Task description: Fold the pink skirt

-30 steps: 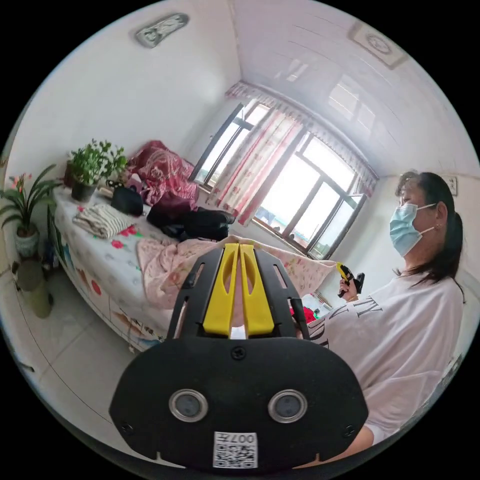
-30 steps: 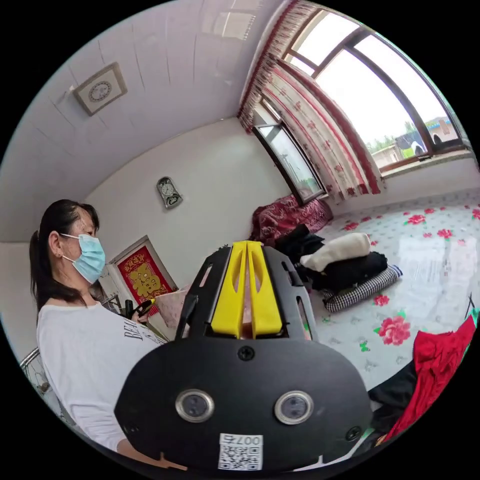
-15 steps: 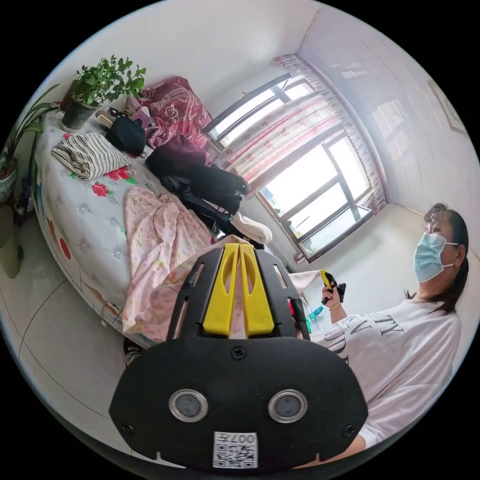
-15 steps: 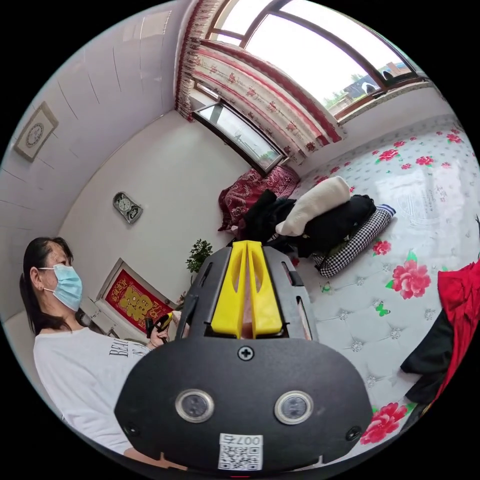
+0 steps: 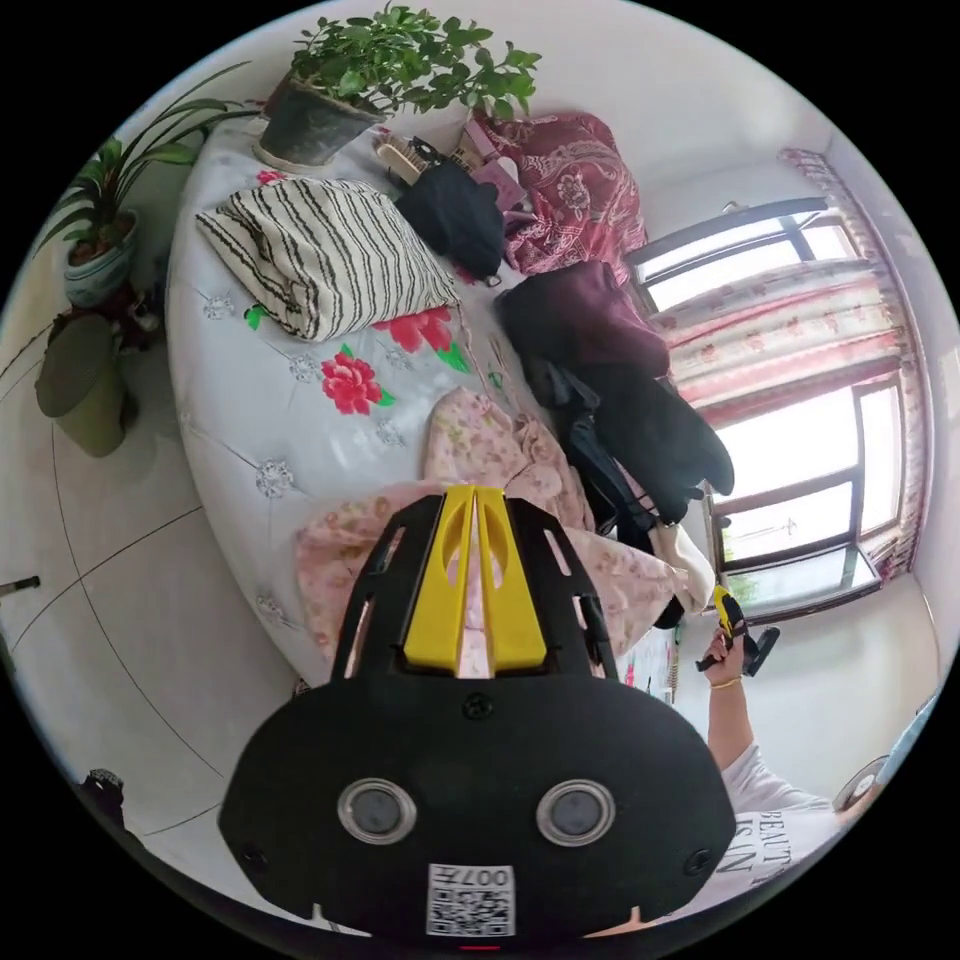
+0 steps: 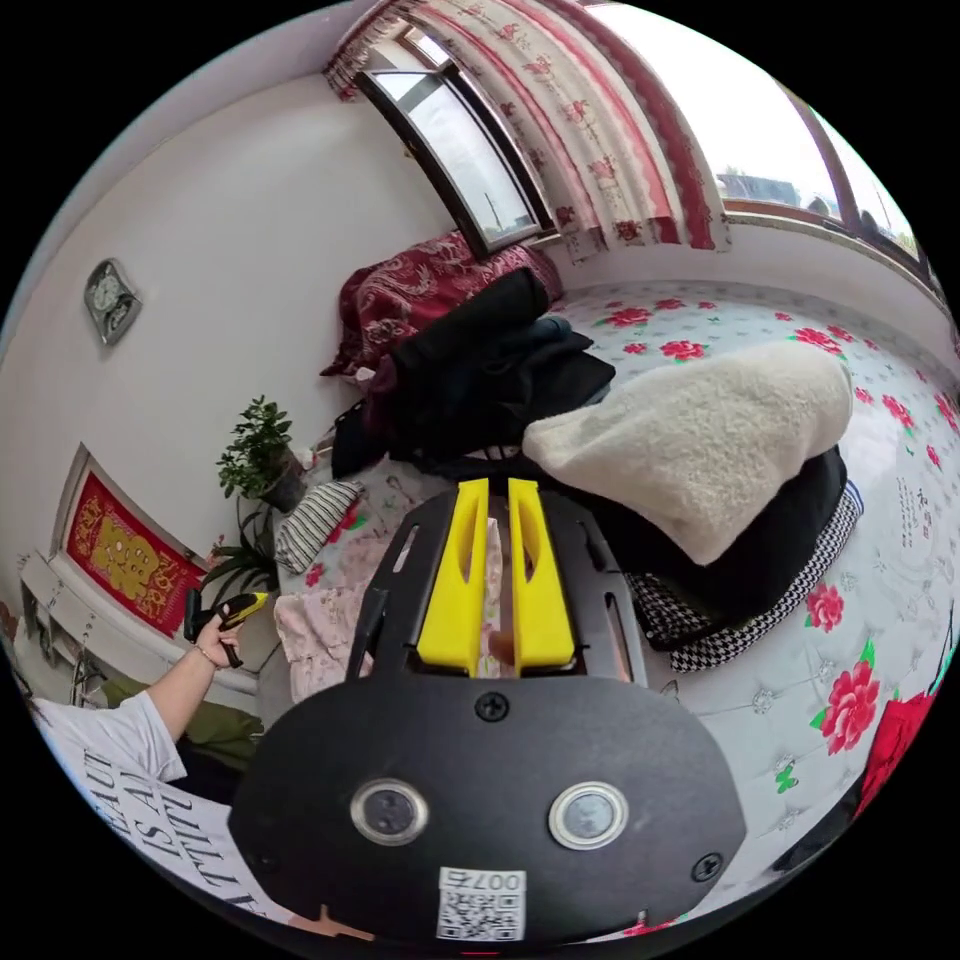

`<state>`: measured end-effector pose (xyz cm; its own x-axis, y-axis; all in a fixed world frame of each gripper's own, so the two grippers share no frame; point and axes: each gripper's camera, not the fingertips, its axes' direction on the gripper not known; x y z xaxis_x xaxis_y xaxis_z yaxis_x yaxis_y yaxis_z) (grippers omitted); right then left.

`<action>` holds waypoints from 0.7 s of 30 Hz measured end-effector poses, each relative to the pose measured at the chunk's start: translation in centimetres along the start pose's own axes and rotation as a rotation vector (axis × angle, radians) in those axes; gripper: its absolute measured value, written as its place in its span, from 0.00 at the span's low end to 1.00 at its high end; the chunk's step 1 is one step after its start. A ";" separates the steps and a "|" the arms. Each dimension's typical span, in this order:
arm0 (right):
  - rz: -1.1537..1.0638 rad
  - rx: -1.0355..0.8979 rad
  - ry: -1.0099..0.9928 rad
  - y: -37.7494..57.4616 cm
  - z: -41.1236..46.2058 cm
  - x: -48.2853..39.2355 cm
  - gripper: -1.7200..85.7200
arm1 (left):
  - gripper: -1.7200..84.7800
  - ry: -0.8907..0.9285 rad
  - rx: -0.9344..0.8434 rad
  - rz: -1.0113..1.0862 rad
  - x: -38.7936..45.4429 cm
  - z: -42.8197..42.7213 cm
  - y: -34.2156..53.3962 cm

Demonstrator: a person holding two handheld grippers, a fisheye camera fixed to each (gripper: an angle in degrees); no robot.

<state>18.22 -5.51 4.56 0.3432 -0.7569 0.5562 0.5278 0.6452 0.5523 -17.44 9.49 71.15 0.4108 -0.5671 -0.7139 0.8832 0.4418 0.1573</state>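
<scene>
The pink floral skirt (image 5: 480,450) lies rumpled along the near edge of the bed (image 5: 240,400). In the left gripper view, my left gripper (image 5: 476,495) is shut on its hem, with pink cloth showing between the yellow jaws. The right gripper (image 5: 725,620), held in a hand, shows at the skirt's far end. In the right gripper view, my right gripper (image 6: 498,490) has its jaws slightly parted, and pink cloth still lies in the gap. The skirt (image 6: 320,620) runs from there toward the left gripper (image 6: 235,608), which a hand holds.
A striped folded garment (image 5: 320,250), potted plants (image 5: 390,60) and a dark clothes pile (image 5: 620,400) sit on the bed beyond the skirt. A cream fleece (image 6: 700,430) lies on black and checked garments (image 6: 760,610). A red garment (image 6: 900,740) is at the right edge. Tiled floor (image 5: 100,560) lies beside the bed.
Both grippers have come down toward the bed, and the skirt, which was stretched in the air, now rests on it. The right gripper's jaws have parted slightly.
</scene>
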 end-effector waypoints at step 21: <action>-0.048 -0.516 -0.044 15.8 7.5 1.9 0.08 | 0.12 -0.124 -0.221 0.056 -7.9 2.1 12.4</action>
<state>21.39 4.00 18.96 0.2820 -0.7720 0.5697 0.8604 0.4662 0.2058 -9.22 17.99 80.22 0.4943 -0.6123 -0.6171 0.7932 0.6081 0.0319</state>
